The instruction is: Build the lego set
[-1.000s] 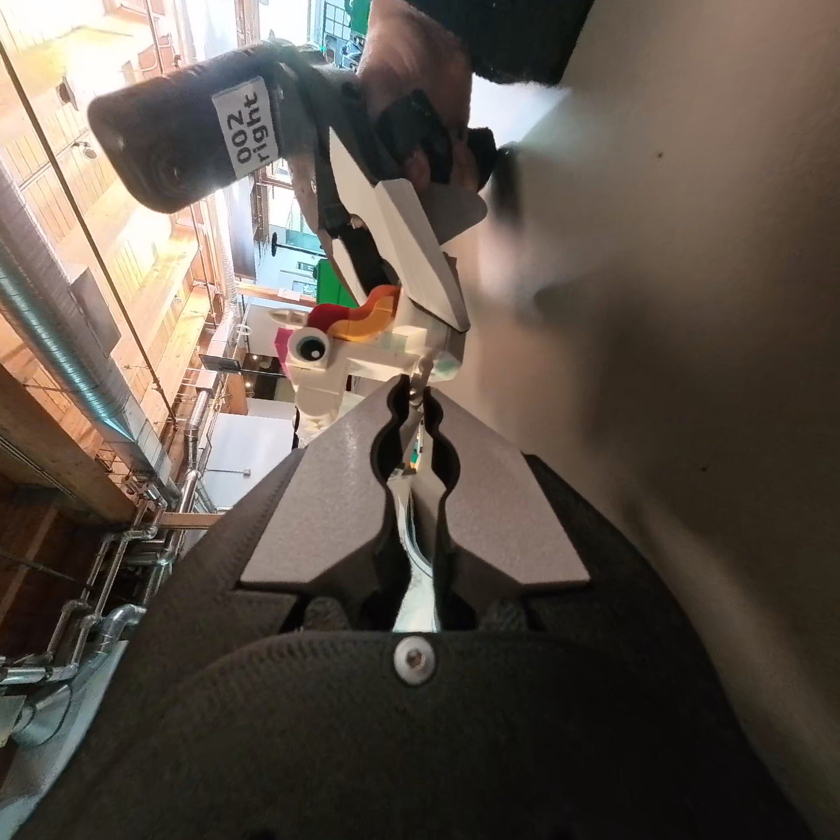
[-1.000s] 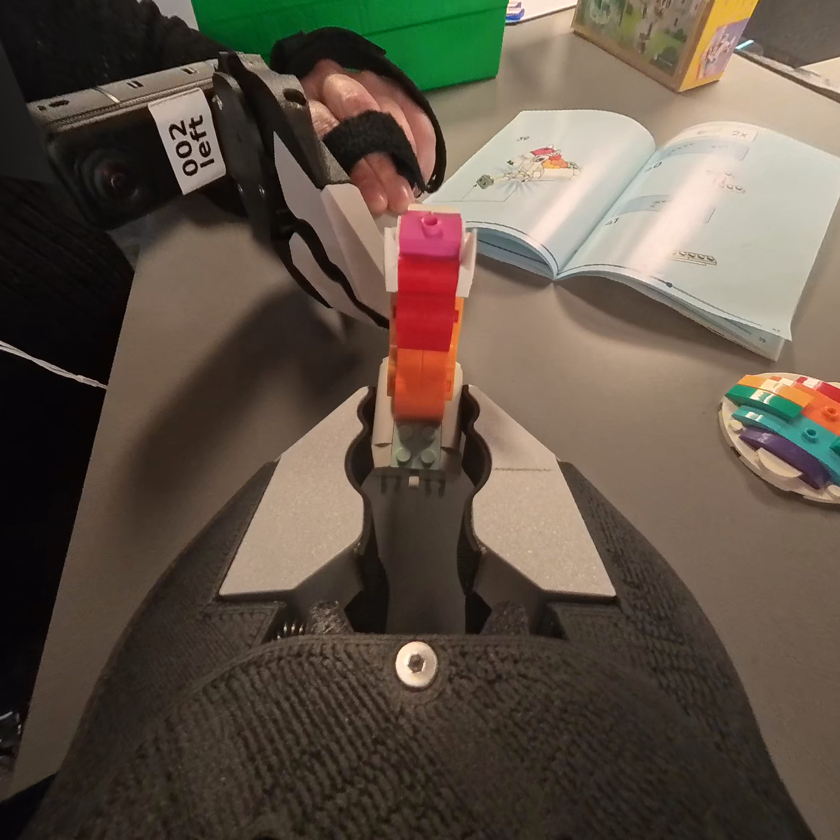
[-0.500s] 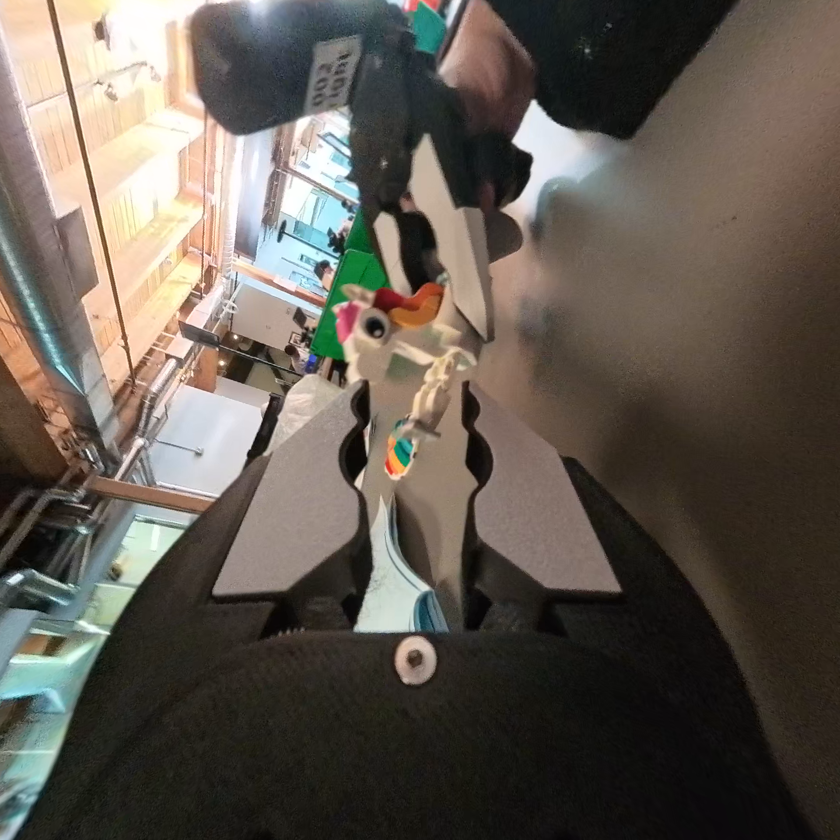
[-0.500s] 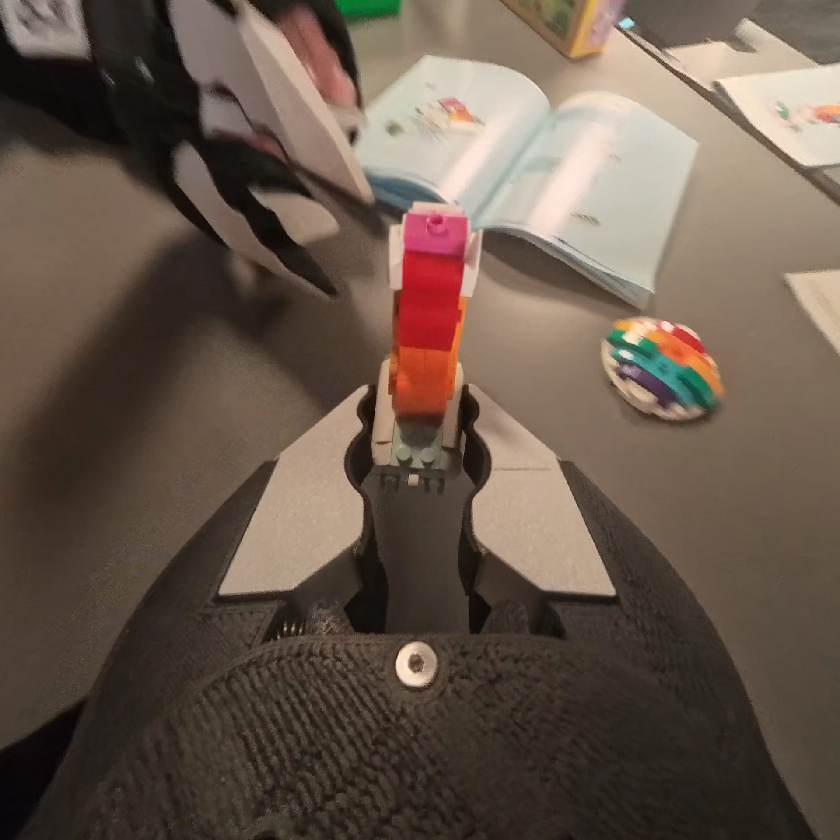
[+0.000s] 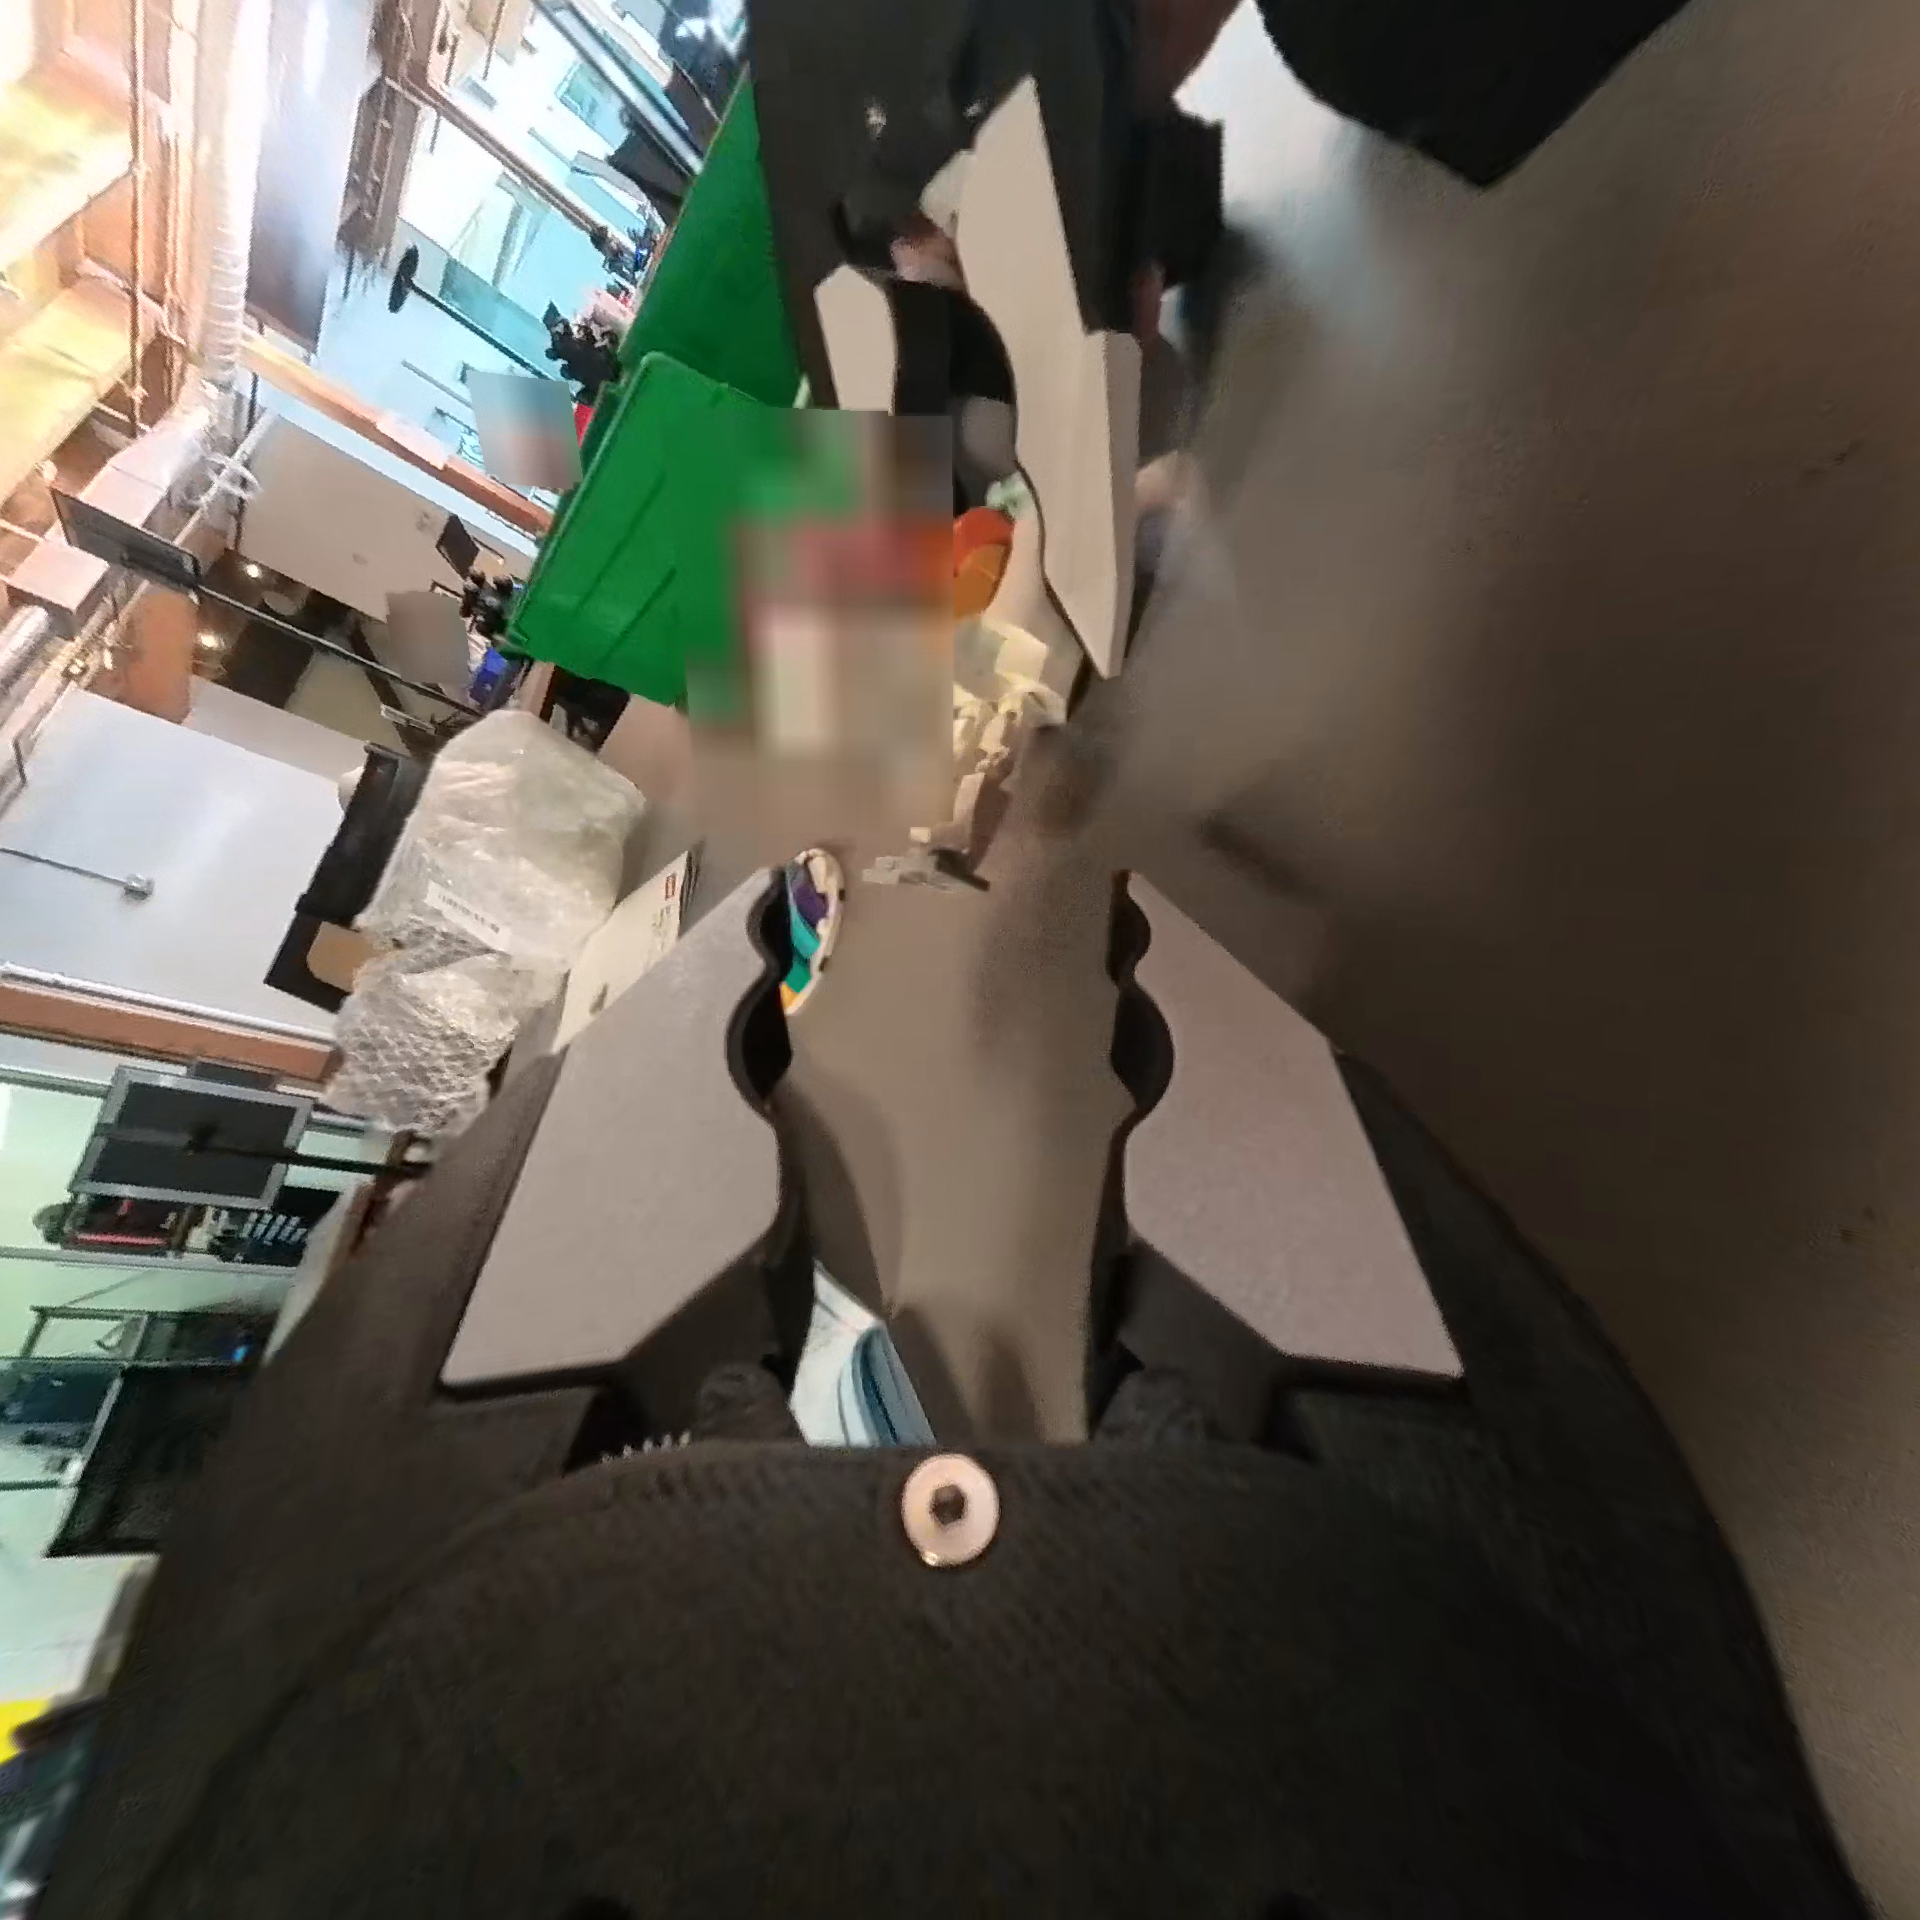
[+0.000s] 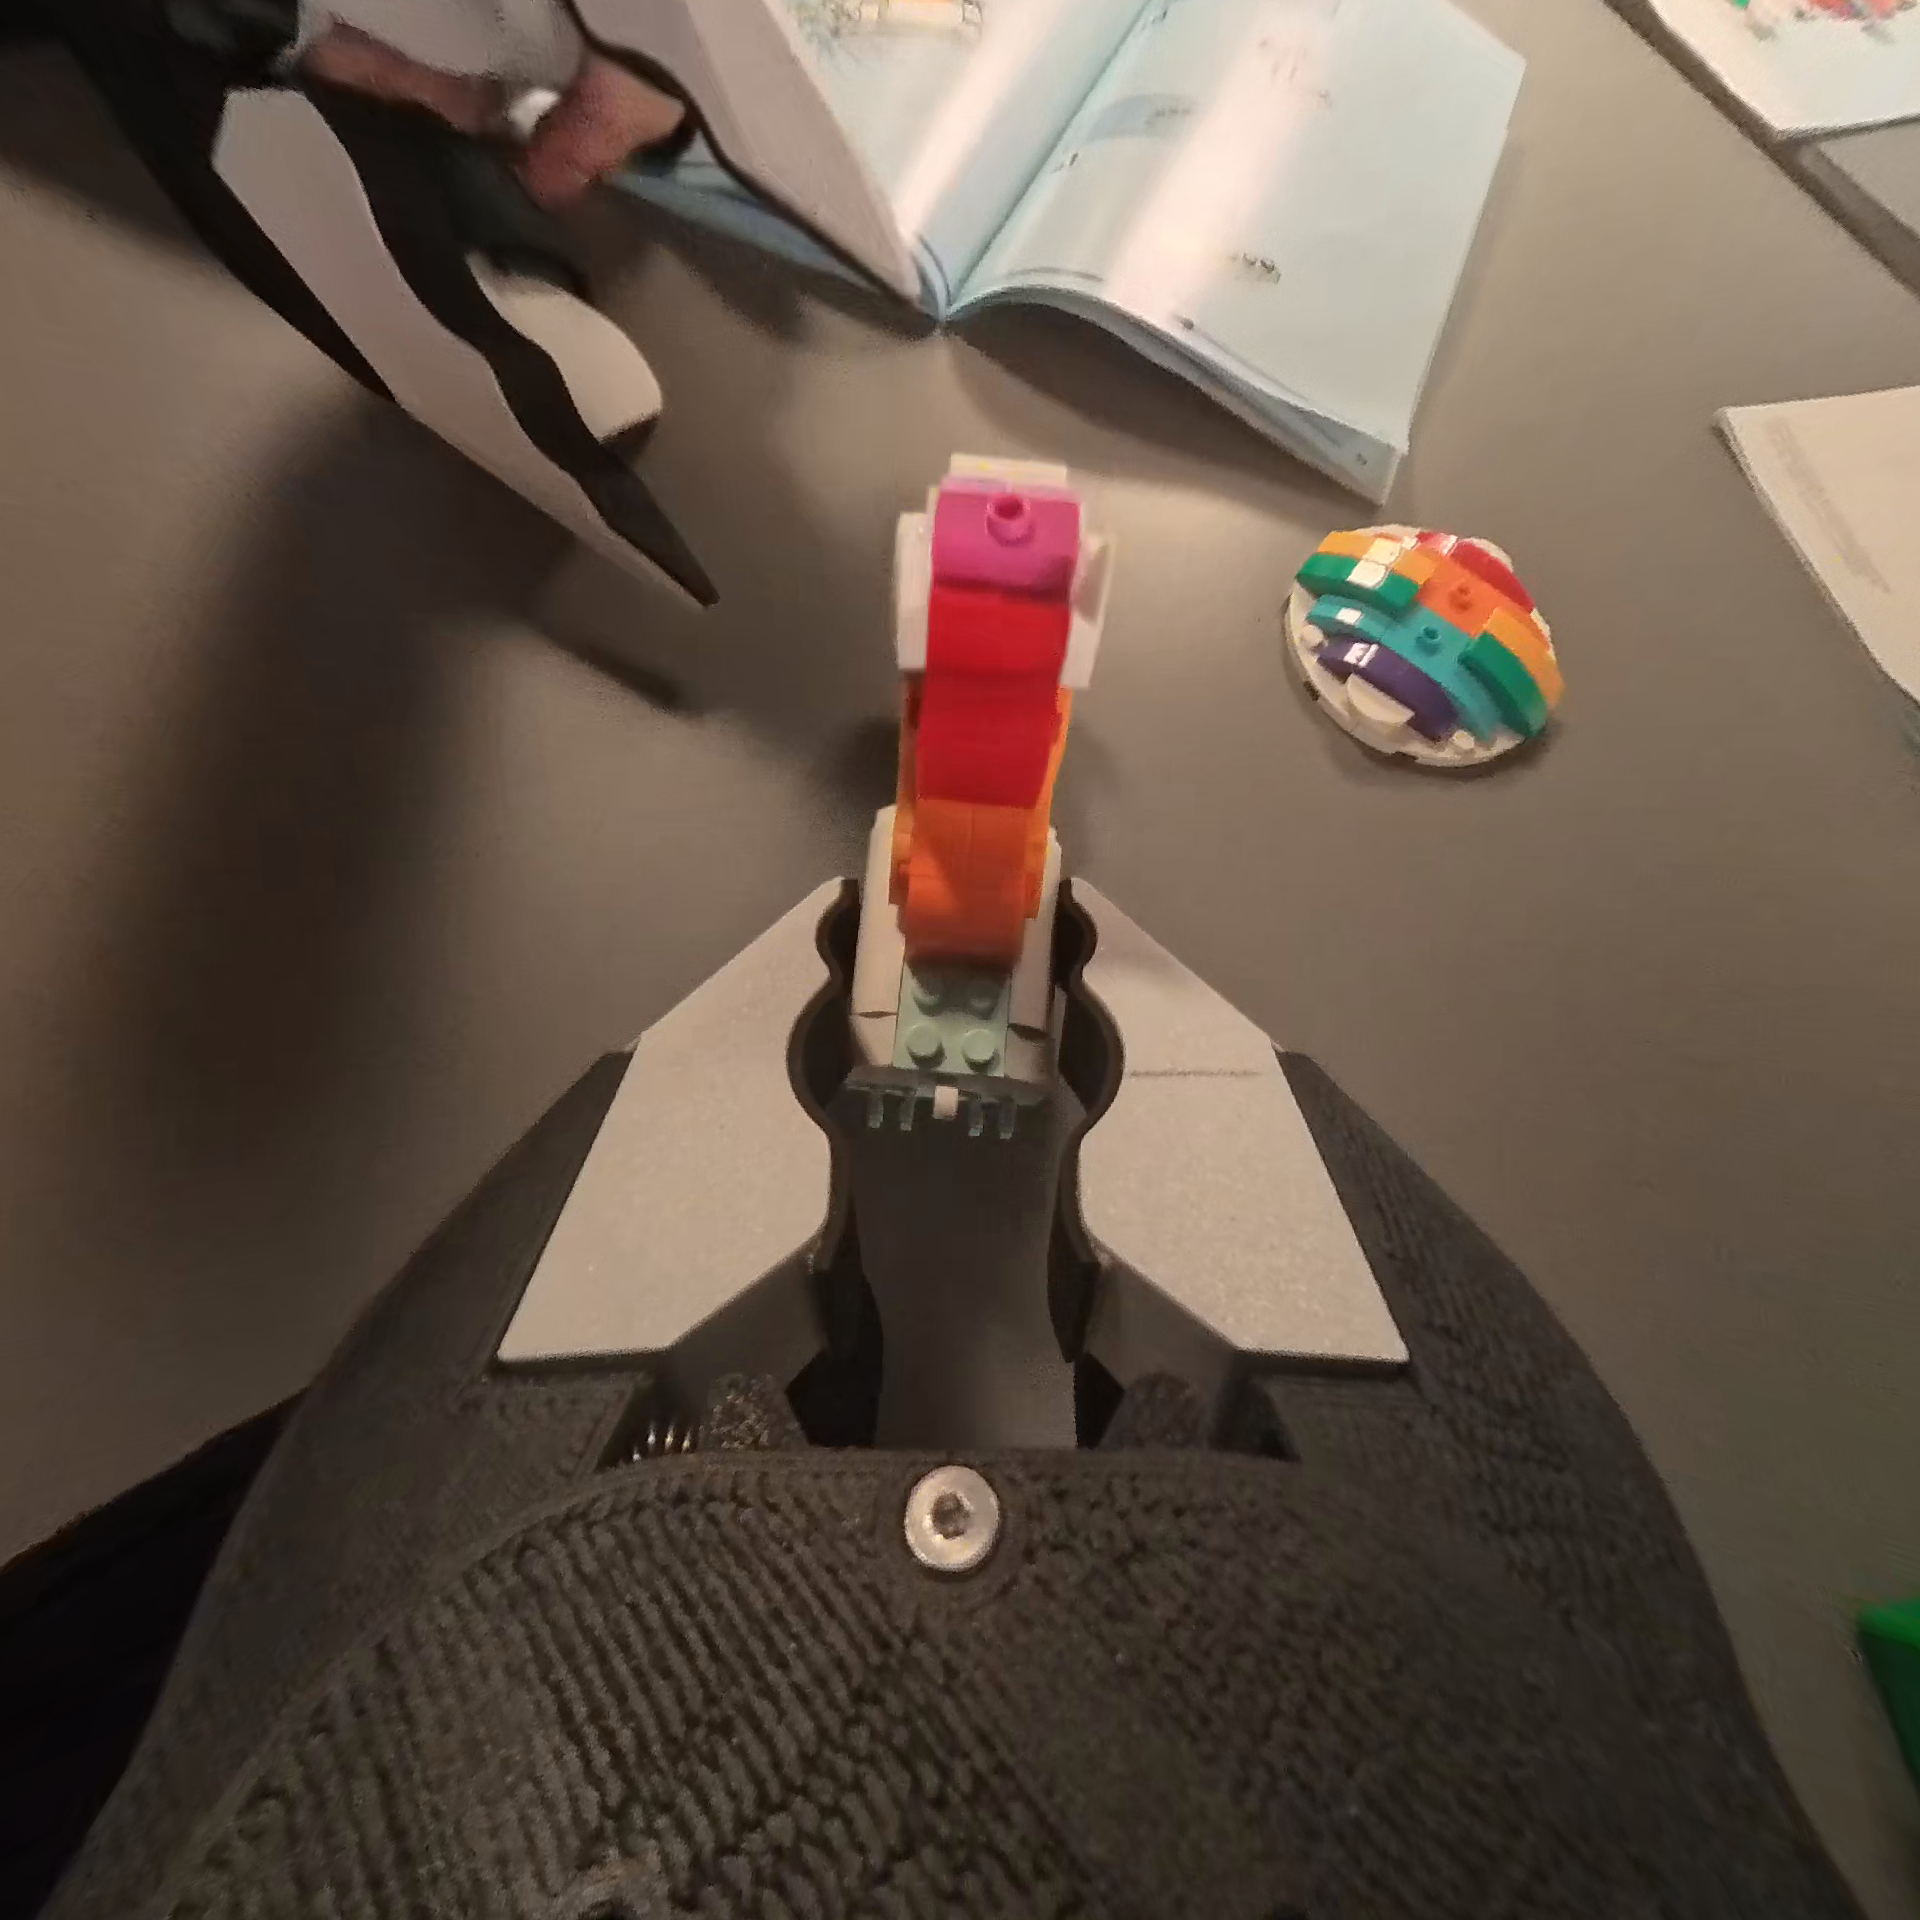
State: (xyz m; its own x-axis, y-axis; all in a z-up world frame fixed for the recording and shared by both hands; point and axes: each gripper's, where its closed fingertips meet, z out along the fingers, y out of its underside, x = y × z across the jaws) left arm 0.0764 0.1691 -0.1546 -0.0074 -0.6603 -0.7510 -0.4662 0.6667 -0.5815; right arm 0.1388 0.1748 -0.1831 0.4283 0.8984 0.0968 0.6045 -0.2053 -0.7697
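- Since a second ago, my left fingers (image 6: pixel 582 436) have let go of the lego figure (image 6: pixel 987 748) and drawn back, gaping and empty above the counter (image 6: pixel 1558 1039).
- My right fingers (image 6: pixel 961 914) clamp the figure's base, held upright.
- Rainbow disc (image 6: pixel 1423 644) lies near the open booklet (image 6: pixel 1195 208).

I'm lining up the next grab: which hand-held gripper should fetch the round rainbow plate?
Left, probably. The left hand-held gripper is open and empty, with the round rainbow plate lying free on the table. The right hand-held gripper is shut on the unicorn model.
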